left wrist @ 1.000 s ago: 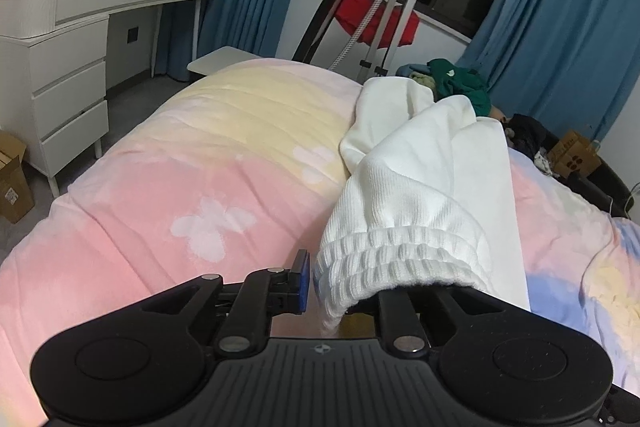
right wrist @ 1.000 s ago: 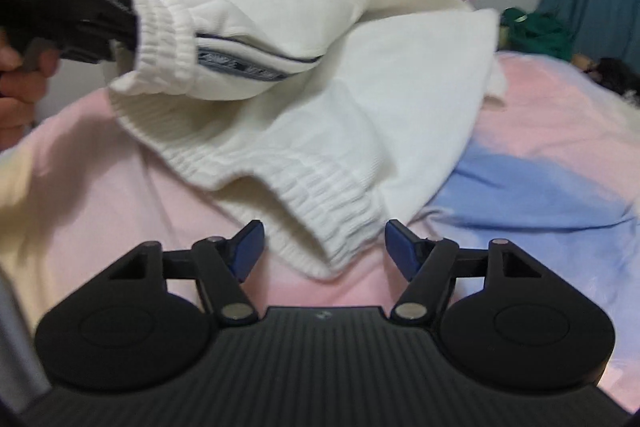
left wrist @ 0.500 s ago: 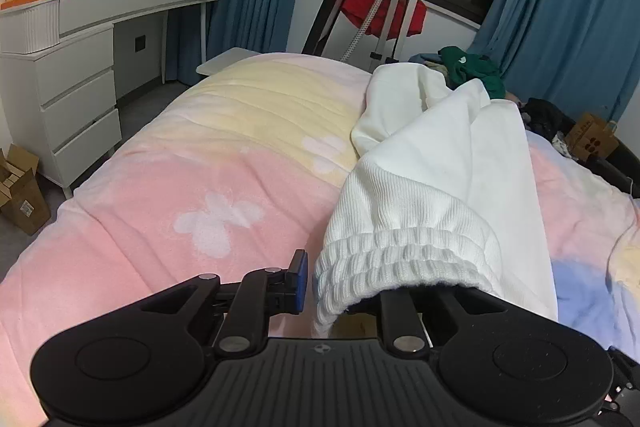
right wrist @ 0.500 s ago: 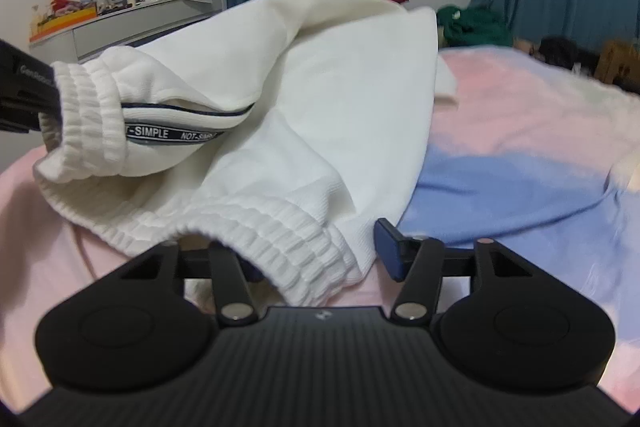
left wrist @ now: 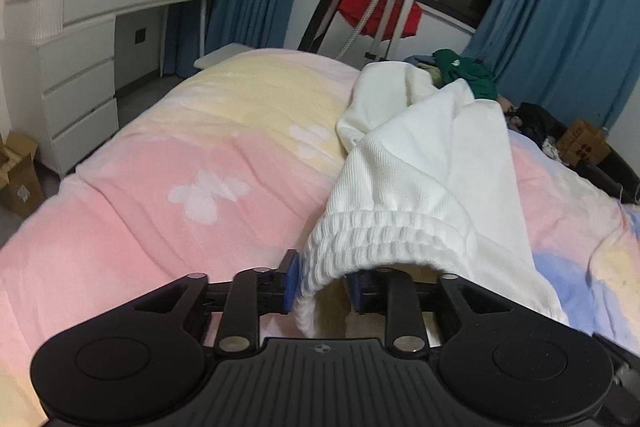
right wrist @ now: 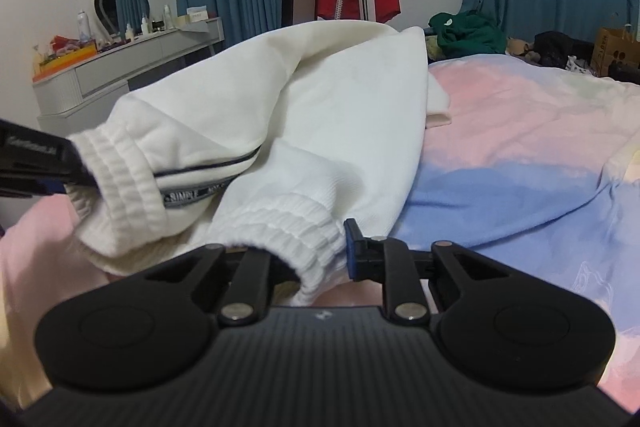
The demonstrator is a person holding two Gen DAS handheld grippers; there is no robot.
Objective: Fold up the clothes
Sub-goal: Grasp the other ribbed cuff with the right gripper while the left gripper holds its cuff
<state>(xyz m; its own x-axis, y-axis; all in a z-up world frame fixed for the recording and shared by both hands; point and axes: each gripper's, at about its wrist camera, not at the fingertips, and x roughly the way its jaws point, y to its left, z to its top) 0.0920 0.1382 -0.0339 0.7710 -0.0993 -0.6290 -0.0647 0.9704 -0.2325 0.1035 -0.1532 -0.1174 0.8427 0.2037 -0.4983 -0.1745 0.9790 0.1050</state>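
A white sweatshirt [left wrist: 436, 163] lies stretched along the bed, its ribbed hem lifted toward me. My left gripper [left wrist: 320, 283] is shut on the left part of the ribbed hem [left wrist: 384, 235]. In the right wrist view the sweatshirt [right wrist: 320, 115] fills the middle. My right gripper [right wrist: 296, 251] is shut on the right part of the ribbed hem [right wrist: 280, 223]; its left finger is hidden under the cloth. The left gripper [right wrist: 36, 163] shows at the left edge, holding the hem by the striped label tape.
The bed has a pink, yellow and blue blanket [left wrist: 180, 163]. A white dresser [left wrist: 76, 67] stands to the left. A green garment [right wrist: 468, 33] and dark clothes [right wrist: 560, 47] lie at the far end. A clothes steamer with a red garment [left wrist: 380, 15] stands by the window.
My right gripper has moved forward over the hem and closed on it; it was open a second ago. Both grippers have lifted slightly. The left gripper keeps its hold.
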